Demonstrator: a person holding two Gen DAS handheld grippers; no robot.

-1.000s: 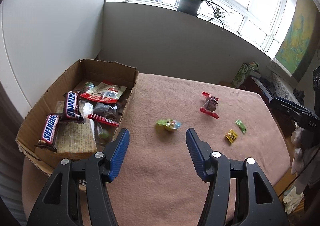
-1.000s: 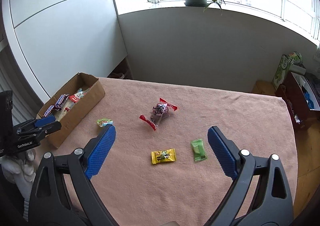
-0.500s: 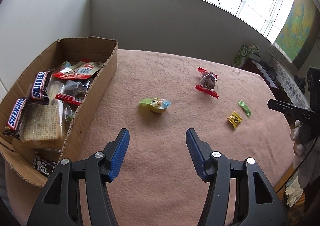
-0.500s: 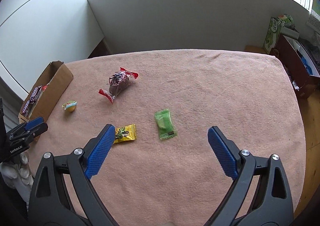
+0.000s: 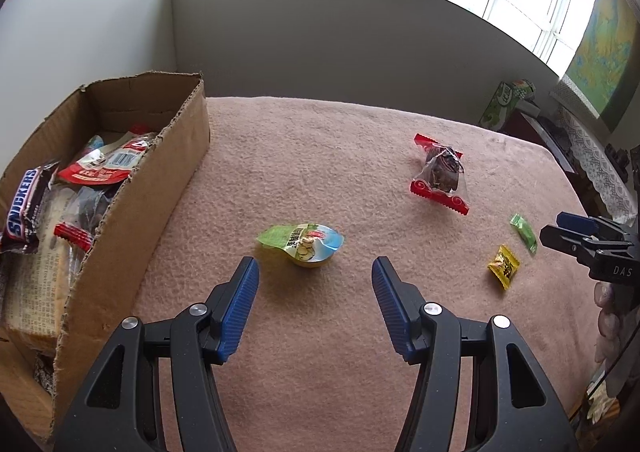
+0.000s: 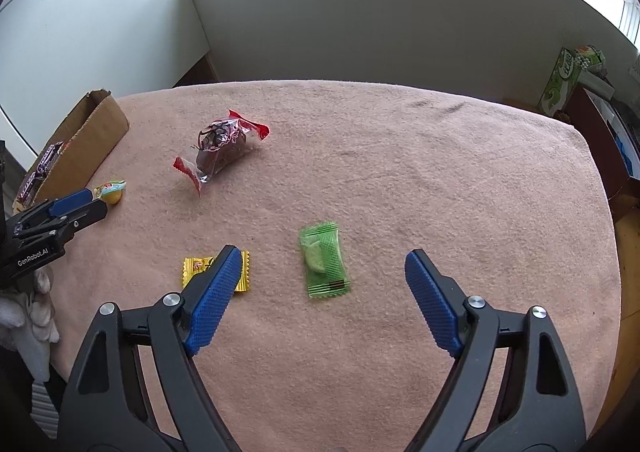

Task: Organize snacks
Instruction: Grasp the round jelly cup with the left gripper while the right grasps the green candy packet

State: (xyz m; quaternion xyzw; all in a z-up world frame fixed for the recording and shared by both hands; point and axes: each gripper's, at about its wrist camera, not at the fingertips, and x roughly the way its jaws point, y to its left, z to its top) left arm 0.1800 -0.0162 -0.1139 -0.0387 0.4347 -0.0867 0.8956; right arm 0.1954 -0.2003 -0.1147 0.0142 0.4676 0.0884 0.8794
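Advanced since a second ago — left gripper (image 5: 316, 272), fingers spread, onto jelly cup (image 5: 306, 246); right gripper (image 6: 320, 264), fingers spread, straddling green candy (image 6: 324, 260) — staged for boxing.

Left gripper (image 5: 315, 272) and right gripper (image 6: 320, 266) hover (fingers spread wide).

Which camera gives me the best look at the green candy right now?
The right wrist view: the green candy lies flat and large between the open right gripper fingers, its wrapper print visible. In the left wrist view it is a small sliver near the right edge, beside the yellow candy.
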